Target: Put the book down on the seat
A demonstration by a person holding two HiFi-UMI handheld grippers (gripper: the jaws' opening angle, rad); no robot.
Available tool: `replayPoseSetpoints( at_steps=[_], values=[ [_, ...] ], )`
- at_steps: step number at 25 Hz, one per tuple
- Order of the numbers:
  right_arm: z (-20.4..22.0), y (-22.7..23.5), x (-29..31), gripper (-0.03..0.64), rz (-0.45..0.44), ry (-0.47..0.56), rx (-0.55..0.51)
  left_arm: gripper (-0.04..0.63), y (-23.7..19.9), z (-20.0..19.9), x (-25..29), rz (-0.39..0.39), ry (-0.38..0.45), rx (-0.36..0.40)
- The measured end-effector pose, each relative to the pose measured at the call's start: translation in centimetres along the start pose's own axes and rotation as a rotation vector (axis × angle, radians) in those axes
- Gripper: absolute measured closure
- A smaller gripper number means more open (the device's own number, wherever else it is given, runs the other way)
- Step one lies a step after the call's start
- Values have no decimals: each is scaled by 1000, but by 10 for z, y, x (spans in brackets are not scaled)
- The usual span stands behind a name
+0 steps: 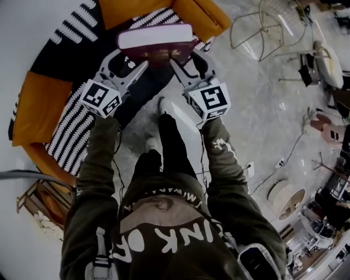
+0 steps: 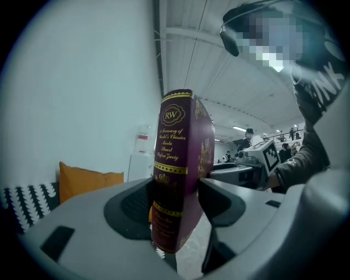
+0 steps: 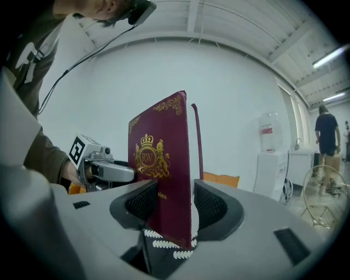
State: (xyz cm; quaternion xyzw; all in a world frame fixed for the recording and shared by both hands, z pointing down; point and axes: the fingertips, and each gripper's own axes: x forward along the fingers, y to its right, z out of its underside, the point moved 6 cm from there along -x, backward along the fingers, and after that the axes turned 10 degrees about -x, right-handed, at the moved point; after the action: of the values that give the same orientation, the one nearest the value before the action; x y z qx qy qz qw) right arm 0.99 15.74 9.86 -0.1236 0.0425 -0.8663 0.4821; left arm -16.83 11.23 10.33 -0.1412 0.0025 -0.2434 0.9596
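Observation:
A thick maroon book (image 1: 158, 45) with gold print is held level between both grippers, above the seat (image 1: 82, 117) with its black-and-white patterned cushion and orange bolsters. My left gripper (image 1: 143, 63) grips the book's spine end (image 2: 175, 180); both pads press on it. My right gripper (image 1: 174, 61) clamps the opposite, page-edge end (image 3: 167, 180), its pads tight on both covers. In the right gripper view the left gripper (image 3: 117, 172) shows beyond the book.
Orange cushions (image 1: 199, 13) ring the round seat. A wire-frame chair (image 1: 262, 27) stands to the right on the glossy floor. The person's legs and shoes (image 1: 158, 128) stand just before the seat. A water dispenser (image 3: 272, 164) stands at the far wall.

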Motion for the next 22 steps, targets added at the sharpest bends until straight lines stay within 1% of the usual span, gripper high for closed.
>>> replayPoseSetpoints(
  at_steps=[8, 12, 14, 18, 22],
  values=[
    [148, 33, 72, 399, -75, -135, 110, 348, -81, 129, 66, -68, -101, -133],
    [217, 35, 98, 397, -103, -202, 178, 347, -111, 190, 85, -94, -171, -193],
    [247, 34, 110, 397, -118, -243, 216, 345, -126, 217, 91, -106, -207, -220],
    [302, 30, 132, 397, -135, -285, 283, 344, -150, 268, 100, -131, -266, -278],
    [344, 33, 149, 397, -161, -330, 306, 342, -170, 306, 112, -151, -299, -319]
  ],
)
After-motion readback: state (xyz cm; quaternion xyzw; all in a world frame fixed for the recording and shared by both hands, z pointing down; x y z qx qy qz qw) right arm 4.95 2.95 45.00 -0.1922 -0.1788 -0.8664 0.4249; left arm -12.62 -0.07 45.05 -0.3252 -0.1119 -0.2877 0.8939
